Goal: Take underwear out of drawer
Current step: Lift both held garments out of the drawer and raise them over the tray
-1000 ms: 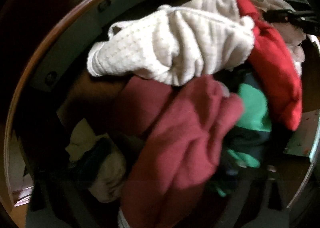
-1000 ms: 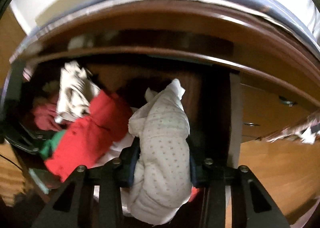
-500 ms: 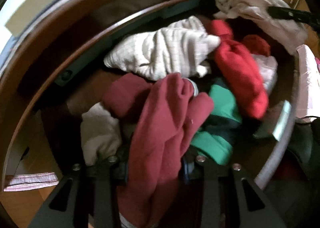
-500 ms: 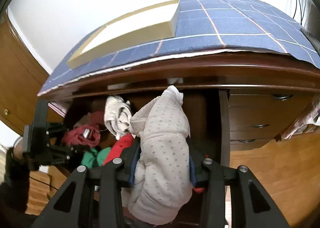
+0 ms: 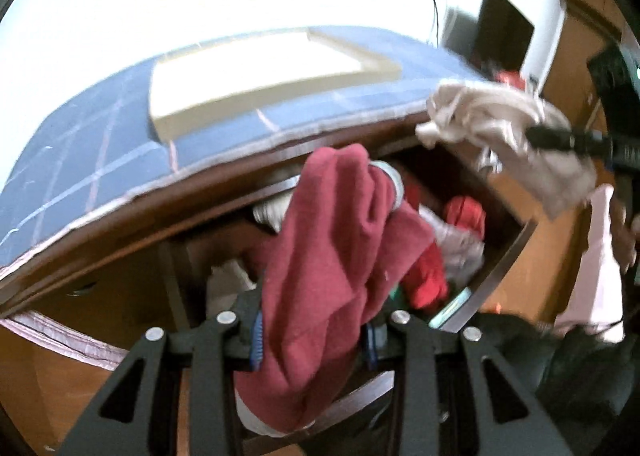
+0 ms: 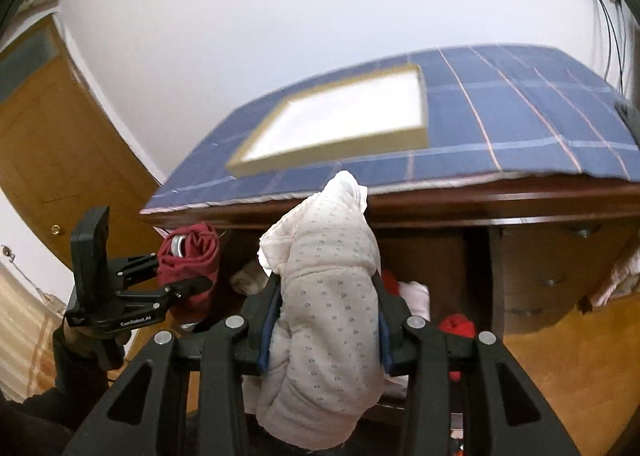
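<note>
A white wall rises behind a dark wooden dresser [image 6: 520, 208] whose top is covered by a blue checked cloth [image 6: 520, 124], with a flat pale box [image 6: 340, 124] lying on it. Below the top, the drawer [image 5: 500, 256] stands pulled out, holding a jumble of red and white clothes [image 5: 460, 232]. The left hand-held gripper [image 5: 316, 330] is clenched on a dark red piece of underwear [image 5: 336, 256], lifted above the drawer's front. The right hand-held gripper [image 6: 326, 326] is clamped around a white dotted piece of underwear [image 6: 328, 296], held up in front of the drawer opening, level with the dresser top.
</note>
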